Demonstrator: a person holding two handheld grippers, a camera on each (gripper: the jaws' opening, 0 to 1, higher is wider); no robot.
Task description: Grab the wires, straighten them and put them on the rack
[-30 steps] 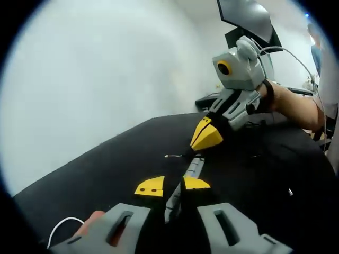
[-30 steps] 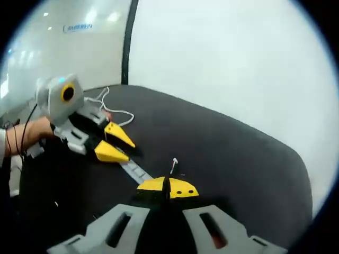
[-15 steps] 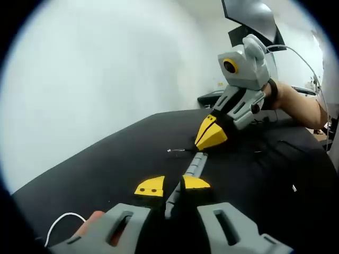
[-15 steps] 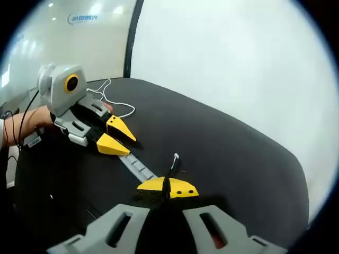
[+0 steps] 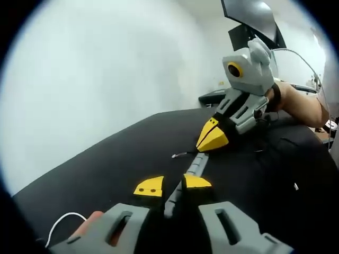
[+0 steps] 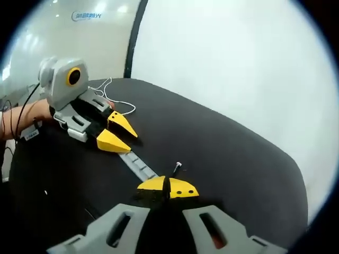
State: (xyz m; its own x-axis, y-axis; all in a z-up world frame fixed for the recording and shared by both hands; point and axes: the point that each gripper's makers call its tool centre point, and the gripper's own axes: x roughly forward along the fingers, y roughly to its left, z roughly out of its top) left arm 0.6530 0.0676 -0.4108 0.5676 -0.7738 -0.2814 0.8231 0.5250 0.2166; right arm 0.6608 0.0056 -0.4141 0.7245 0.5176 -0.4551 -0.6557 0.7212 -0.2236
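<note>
Grey flat wire stretches at mid-frame between both grippers: right gripper is closed on it, left gripper stands open.

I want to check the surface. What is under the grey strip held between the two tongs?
The grey strip spans above the black table. Its ends are covered by the left tongs and right tongs.

Bright even light, washed-out white wall, fisheye-bent edges, soft focus

I work in an office or lab: black cloth-covered desk, plain white wall, dark monitor behind.
</note>
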